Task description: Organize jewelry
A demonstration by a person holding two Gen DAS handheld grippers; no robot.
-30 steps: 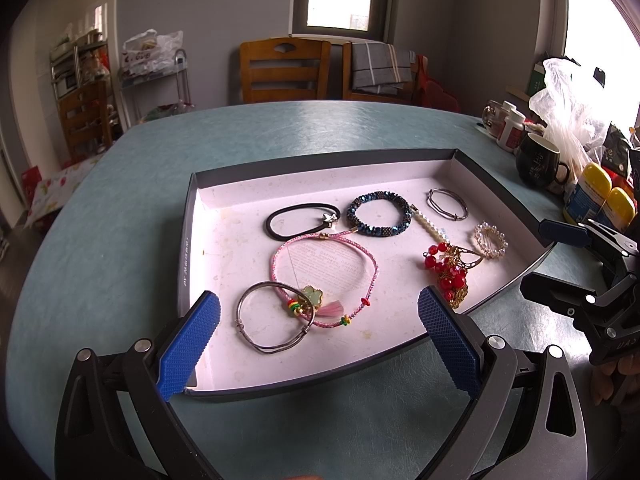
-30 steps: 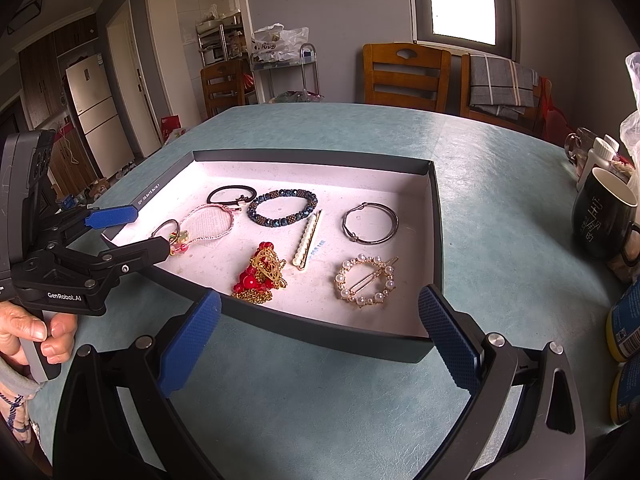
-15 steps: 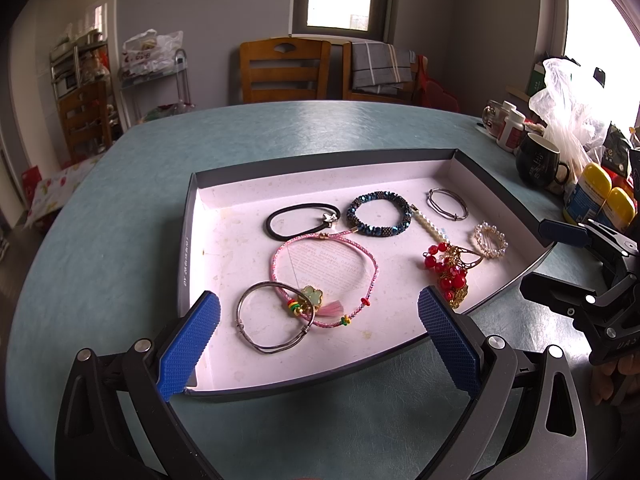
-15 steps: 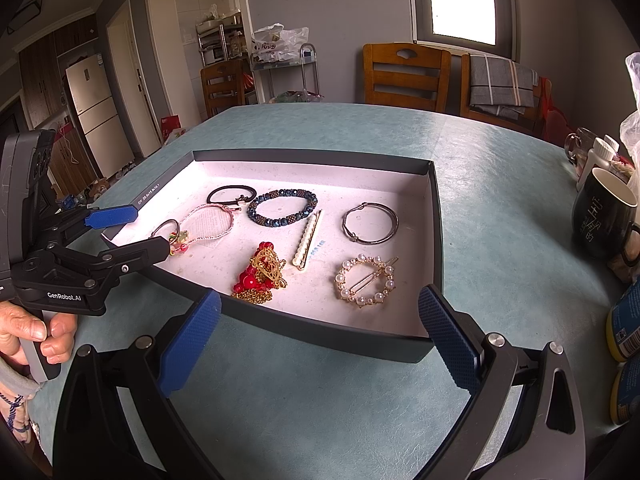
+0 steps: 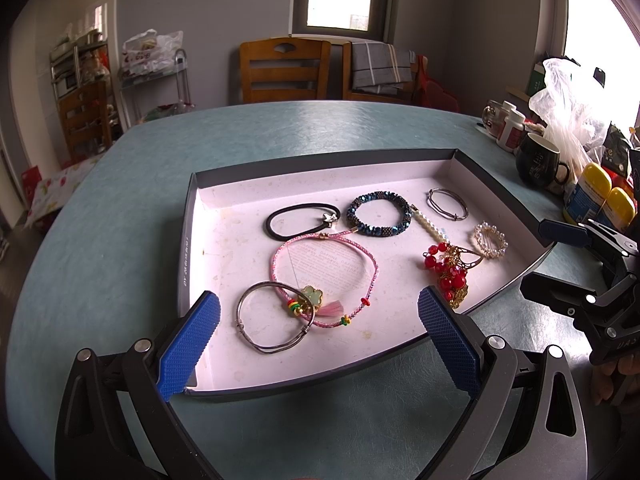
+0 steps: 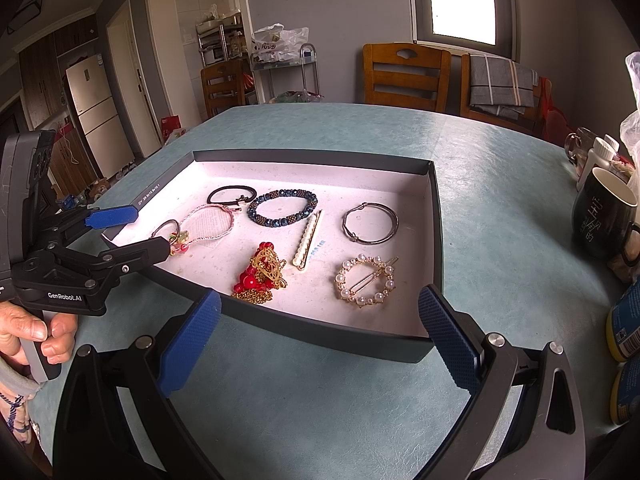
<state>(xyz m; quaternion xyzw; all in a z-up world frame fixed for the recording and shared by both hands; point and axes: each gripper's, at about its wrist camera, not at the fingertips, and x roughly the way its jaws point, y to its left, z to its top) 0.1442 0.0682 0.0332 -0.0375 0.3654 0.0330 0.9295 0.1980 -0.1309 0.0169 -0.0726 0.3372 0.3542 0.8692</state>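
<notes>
A dark shallow tray [image 5: 188, 248] [image 6: 436, 248] with a white floor holds the jewelry. In it lie a silver bangle [image 5: 272, 322], a pink cord bracelet [image 5: 324, 276] with a flower charm, a black hair tie [image 5: 302, 220], a blue bead bracelet [image 5: 379, 214] [image 6: 282, 207], a pearl hair clip [image 6: 307, 240], a red bead and gold chain piece [image 5: 450, 276] [image 6: 260, 272], a thin silver hoop [image 6: 370, 223] and a round pearl brooch [image 6: 366, 280]. My left gripper [image 5: 318, 340] is open and empty at the tray's near left edge. My right gripper [image 6: 318, 340] is open and empty before the tray's near right corner.
The tray sits on a teal round table [image 5: 132, 208]. A dark mug [image 6: 602, 220] [image 5: 538, 166], small bottles [image 5: 510, 126], a plastic bag [image 5: 568, 100] and yellow-capped containers [image 5: 600, 196] crowd the right edge. Wooden chairs [image 5: 286, 70] stand beyond the far edge.
</notes>
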